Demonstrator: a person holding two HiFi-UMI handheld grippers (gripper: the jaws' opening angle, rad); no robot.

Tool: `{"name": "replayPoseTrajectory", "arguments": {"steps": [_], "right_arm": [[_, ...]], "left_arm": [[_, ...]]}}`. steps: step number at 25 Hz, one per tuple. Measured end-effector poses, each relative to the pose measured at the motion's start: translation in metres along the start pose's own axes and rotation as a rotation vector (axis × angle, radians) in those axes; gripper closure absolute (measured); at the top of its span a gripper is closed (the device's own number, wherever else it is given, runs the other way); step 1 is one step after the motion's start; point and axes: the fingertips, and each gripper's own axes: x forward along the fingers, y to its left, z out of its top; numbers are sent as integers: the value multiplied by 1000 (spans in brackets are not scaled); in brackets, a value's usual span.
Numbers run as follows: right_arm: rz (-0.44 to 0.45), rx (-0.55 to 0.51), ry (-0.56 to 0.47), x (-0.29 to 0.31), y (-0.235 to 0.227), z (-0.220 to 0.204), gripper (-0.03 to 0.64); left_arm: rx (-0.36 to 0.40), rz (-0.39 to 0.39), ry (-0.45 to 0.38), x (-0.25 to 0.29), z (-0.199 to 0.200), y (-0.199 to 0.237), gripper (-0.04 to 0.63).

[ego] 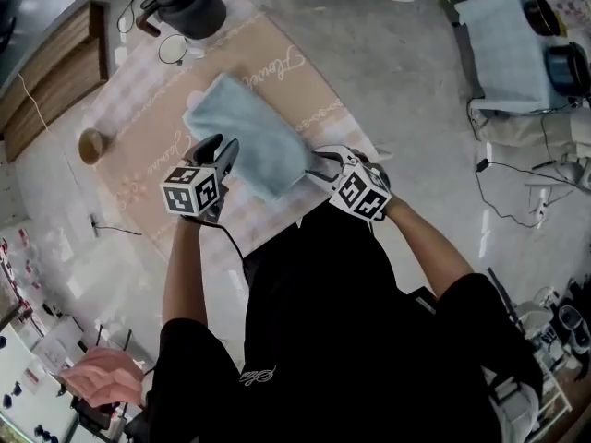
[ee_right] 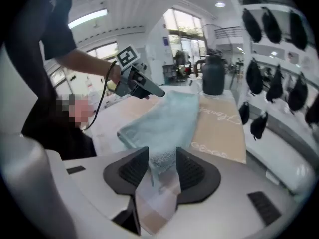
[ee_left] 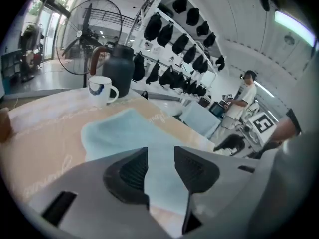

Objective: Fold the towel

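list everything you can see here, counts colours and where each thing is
towel: 1, light blue, folded, on the mat
mat: 1, tan with pale script, under the towel
jug: 1, dark, at the mat's far end
mug: 1, white, beside the jug
small cup: 1, brown, by the mat's left edge
wooden board: 1, brown, left of the mat
cloth: 1, light blue, far right
fan: 1, black, behind the jug
left gripper: 1, grey, open, over the towel's near edge
right gripper: 1, grey, open, towel corner between its jaws
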Motion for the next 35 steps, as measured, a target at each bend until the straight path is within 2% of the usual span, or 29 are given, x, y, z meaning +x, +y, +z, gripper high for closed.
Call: {"name": "replayPoseTrajectory", "arguments": {"steps": [2,6,9,12,14,17,22,27,29,32,35], "right_arm": [[54,-149,44,0,5,-12,465],[166,-351,96,0,9,-17,462],[249,-564,141,6,17,-16,438],[319,-754,188,13,31,-21,409],[335,-841,206,19,34,-21,402],[344,-890,238,33,34,-25,400],[321,-881,252,49,20,-29,402],[350,-860,234,54,12,-24,448],[365,-834,213,56,10,-23,450],[365,-786,180,56,9,-20,469],[365,-785,162,55,10,-20,474]], "left_arm": [[73,-50,48,-7,-31,-23,431],[329,-132,149,-19,-77,-72,431],[410,-225,155,-19,-98,-99,430],[574,-253,214,-14,-124,-113,430],[649,-282,240,-11,-133,-124,430],[696,-307,278,-4,-146,-131,430],[769,-270,348,10,-160,-120,408],[793,-250,349,18,-161,-113,403],[782,-243,321,21,-159,-109,420],[717,-241,288,22,-156,-104,456],[660,-232,284,22,-154,-102,495]]}}
